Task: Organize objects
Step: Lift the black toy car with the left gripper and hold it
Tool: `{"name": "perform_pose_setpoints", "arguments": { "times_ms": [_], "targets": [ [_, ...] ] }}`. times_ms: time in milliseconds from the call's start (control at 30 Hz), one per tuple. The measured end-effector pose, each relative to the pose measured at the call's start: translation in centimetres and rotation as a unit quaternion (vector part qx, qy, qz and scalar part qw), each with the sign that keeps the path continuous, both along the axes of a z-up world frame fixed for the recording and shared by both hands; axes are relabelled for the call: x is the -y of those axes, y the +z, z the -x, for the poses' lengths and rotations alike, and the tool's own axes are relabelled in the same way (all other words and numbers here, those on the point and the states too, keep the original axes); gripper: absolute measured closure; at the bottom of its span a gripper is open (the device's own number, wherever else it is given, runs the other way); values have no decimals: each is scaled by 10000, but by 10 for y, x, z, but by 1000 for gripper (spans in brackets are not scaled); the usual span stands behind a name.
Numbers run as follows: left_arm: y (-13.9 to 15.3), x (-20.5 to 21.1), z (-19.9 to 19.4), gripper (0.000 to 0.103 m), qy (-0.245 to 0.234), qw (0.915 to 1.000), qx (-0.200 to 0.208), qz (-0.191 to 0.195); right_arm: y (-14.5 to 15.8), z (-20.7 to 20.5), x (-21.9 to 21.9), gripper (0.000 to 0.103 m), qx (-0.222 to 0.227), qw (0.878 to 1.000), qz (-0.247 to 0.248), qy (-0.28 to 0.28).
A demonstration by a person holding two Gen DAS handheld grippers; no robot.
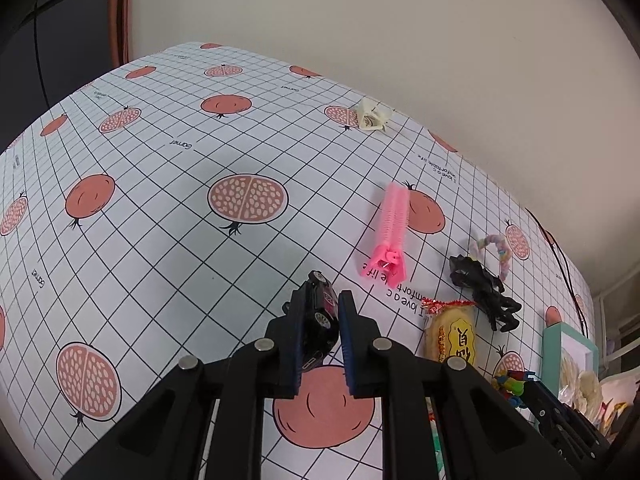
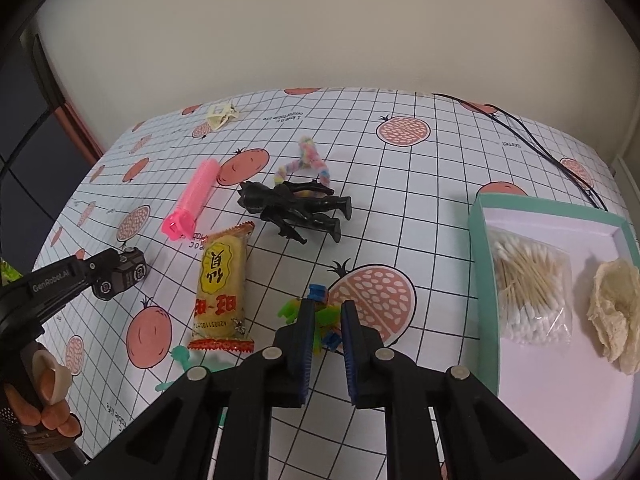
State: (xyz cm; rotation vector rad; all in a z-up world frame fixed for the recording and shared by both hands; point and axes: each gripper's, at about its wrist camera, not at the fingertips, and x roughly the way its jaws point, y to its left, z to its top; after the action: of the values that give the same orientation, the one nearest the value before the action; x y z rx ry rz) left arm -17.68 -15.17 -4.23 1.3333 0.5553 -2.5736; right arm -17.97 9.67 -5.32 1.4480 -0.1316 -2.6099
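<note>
Two handheld grippers over a table w/ a grid-and-pomegranate cloth (image 1: 160, 208). Left gripper (image 1: 320, 320) has its fingers closed on a small black toy car (image 1: 320, 316), held on its side, wheels facing the right finger. Ahead & right of it lies a pink roller clip (image 1: 390, 232); further right a black figure (image 1: 484, 292) and a yellow snack pack (image 1: 454, 334); far ahead a cream clip (image 1: 374, 116) near the wall. Right gripper (image 2: 325, 324) is narrowed around a green, blue & yellow toy (image 2: 320, 312); cannot tell if the pads actually touch it. Left of it lies the snack pack (image 2: 222, 288); ahead, the black figure (image 2: 296, 208) w/ a pastel chenille loop (image 2: 308, 160) just behind it. To its right a teal-rimmed box (image 2: 480, 240) holds a bag of cotton swabs (image 2: 532, 292) and a cream mesh piece (image 2: 614, 312). A hand (image 2: 48, 396) shows at far left.
</note>
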Motion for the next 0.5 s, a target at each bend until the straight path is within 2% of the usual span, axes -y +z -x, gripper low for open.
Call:
{"name": "perform_pose_setpoints", "arguments": {
  "times_ms": [133,300,500],
  "targets": [
    [0,0,0,86,15,10000,5,-19,0,0,-1,88,37,10000,59,1],
    [-1,2,-1,86,41,10000,7,-71,-1,1,3,78,55,10000,48,33],
    [-3,1,0,86,28,9999,50,-119,-3,4,9,76,101,9999,-27,79]
  ]
}}
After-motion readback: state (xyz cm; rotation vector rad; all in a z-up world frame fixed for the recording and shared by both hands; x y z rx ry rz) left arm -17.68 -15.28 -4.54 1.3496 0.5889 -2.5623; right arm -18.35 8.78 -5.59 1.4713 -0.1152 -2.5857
